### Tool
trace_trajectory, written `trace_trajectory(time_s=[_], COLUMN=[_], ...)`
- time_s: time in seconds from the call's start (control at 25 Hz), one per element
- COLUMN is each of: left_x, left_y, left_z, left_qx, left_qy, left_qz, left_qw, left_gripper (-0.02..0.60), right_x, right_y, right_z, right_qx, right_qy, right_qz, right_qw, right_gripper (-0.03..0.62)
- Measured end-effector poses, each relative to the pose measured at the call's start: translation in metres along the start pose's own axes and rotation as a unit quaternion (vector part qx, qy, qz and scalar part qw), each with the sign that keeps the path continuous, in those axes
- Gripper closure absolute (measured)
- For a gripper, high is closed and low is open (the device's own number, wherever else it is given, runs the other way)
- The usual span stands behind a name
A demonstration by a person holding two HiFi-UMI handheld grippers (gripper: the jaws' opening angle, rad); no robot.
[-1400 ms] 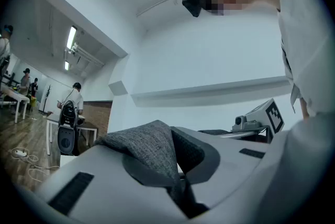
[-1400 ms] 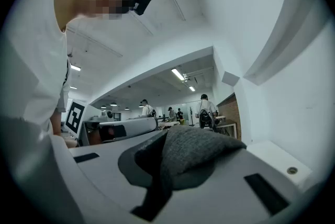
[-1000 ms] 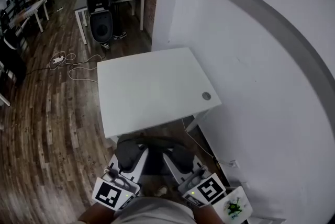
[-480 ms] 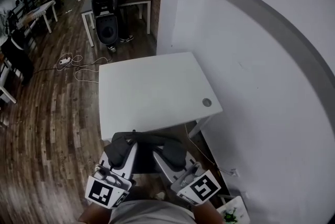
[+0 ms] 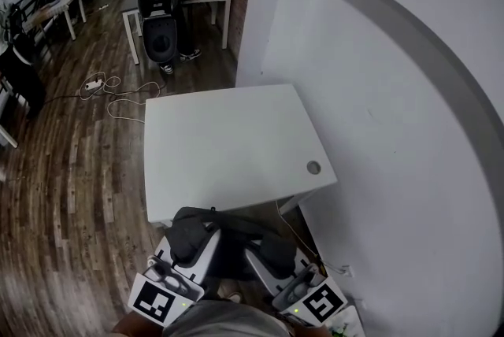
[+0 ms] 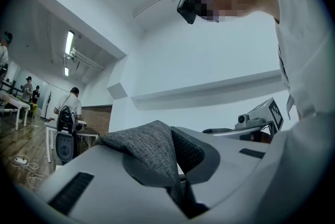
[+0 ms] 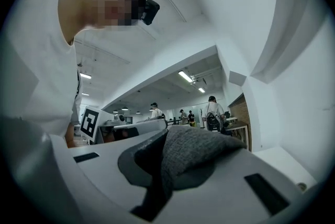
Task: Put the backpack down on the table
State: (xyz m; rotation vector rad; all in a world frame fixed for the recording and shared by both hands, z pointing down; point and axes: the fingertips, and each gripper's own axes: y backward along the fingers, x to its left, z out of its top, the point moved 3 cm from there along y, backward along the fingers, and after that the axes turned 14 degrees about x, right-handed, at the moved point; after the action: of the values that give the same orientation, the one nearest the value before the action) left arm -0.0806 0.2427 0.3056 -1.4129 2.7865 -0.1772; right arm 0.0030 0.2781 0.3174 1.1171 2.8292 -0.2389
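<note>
1. A white wall (image 5: pixel 394 131) runs along the right side of the smooth white counter (image 5: pixel 228 146). A round grommet (image 5: pixel 313 167) sits near the counter's corner, and cables (image 5: pixel 118 95) trail across the wood floor (image 5: pixel 71 194).
2. The dark grey woven backpack (image 5: pixel 228 237) hangs at the counter's near edge.
3. The left hand-held gripper (image 6: pixel 167 160) and the right hand-held gripper (image 7: pixel 167 165) are each clamped on a fold of its fabric.
</note>
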Motion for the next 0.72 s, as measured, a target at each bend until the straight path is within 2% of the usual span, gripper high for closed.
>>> trace_trajectory(time_s=[0.16,0.48,0.72], left_x=[0.019,0.053,0.082], left_y=[-0.017,-0.043,-0.052], left_z=[0.002,0.024,0.045], left_qx=[0.017,0.004,-0.016], left_qy=[0.007,-0.015,-0.024], left_qz=[-0.021,-0.060,-0.091], left_qw=[0.9996,0.9981,0.9954], left_gripper=[0.554,0.555,0.555], right_x=[-0.017,-0.049,-0.066], right_y=[-0.015,-0.043,-0.069], right_z=[0.009,0.037,0.062], right_qx=[-0.002,-0.020,-0.023], right_qy=[0.001,0.008,0.046], right_qz=[-0.015,-0.045,-0.078], right_qw=[1.000,0.999,0.996], right_gripper=[0.549,0.549,0.550])
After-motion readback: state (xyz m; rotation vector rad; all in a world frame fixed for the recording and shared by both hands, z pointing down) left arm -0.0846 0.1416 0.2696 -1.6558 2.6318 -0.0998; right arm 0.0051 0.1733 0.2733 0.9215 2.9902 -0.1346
